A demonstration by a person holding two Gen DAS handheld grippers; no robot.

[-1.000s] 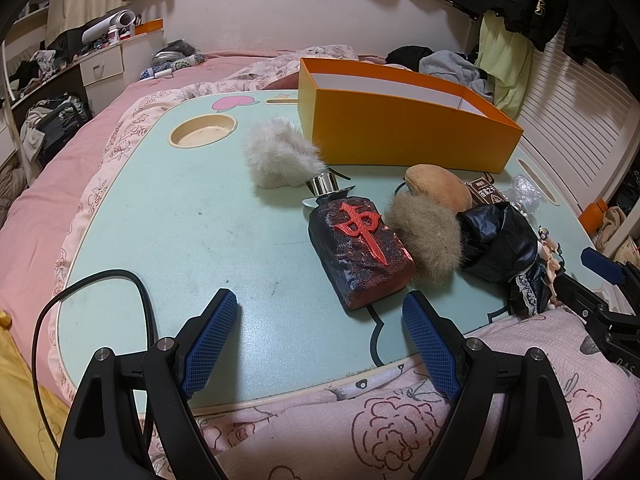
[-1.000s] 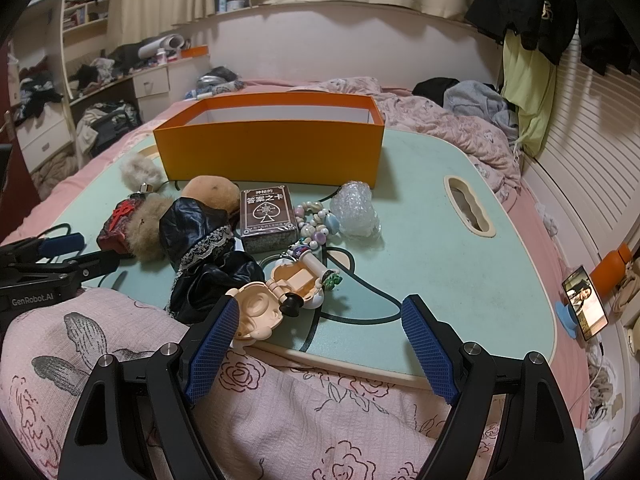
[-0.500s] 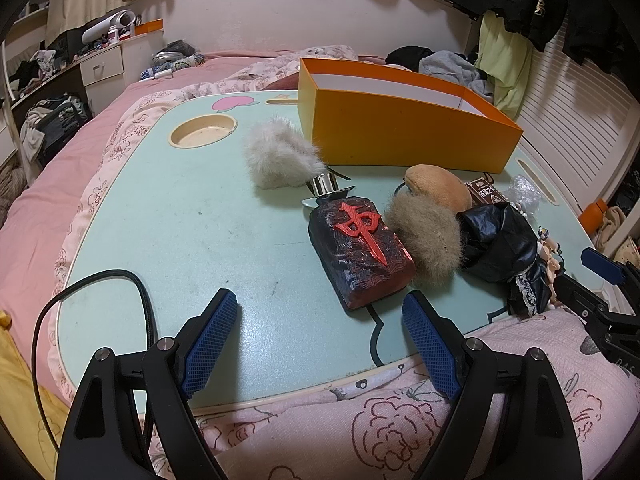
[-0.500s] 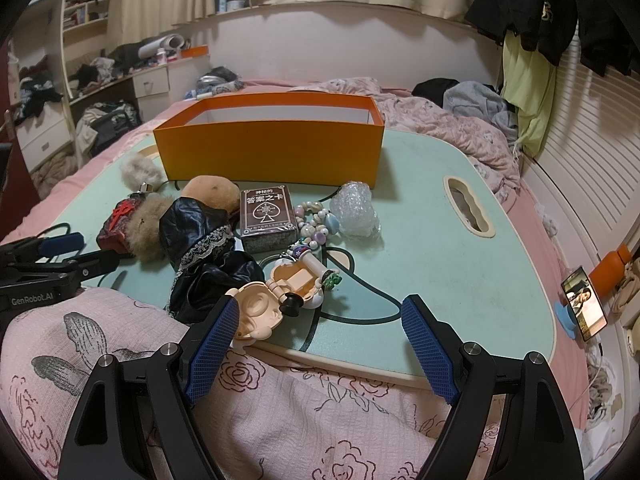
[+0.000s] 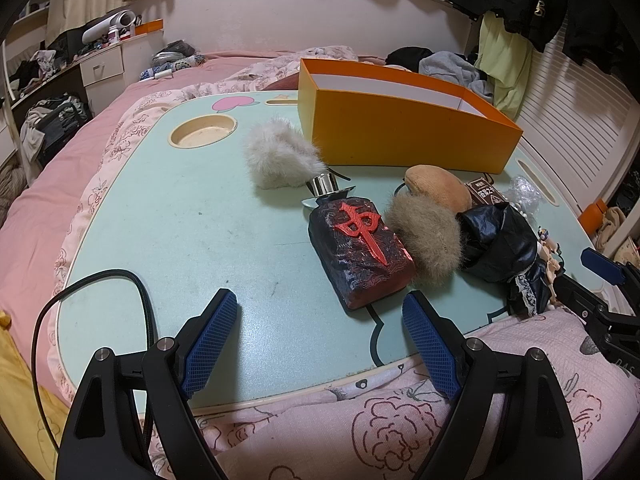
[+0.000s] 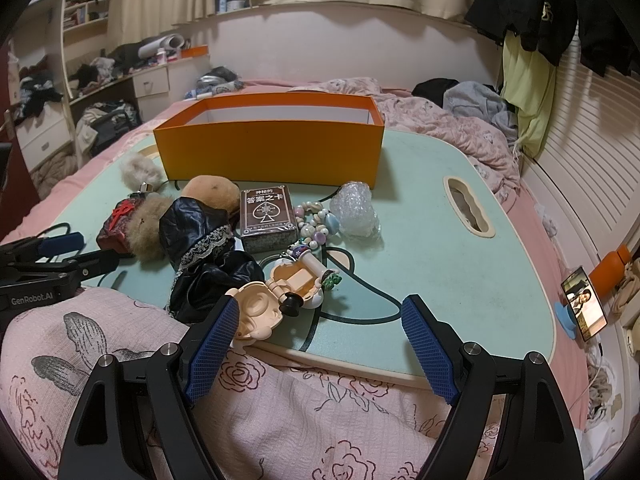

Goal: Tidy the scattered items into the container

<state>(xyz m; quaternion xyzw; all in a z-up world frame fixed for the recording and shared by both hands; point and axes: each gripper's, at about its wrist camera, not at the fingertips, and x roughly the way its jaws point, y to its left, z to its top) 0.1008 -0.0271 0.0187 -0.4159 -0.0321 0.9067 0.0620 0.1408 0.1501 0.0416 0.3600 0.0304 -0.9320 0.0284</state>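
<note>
Orange box (image 6: 272, 152) at table (image 6: 440, 264) far edge; doll (image 6: 280, 296) overhanging near edge; both grippers' jaws wide, empty.

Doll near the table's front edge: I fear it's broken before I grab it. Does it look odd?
Yes. The doll lies in pieces, its bald head beside the hollow, open body, at the table edge.

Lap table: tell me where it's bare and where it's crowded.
Bare: the left stretch between the round cup recess and the left gripper; the right stretch between the bubble wrap and the slot handle. Crowded: the middle, from the red-and-black tile to the card box, before the orange box.
</note>
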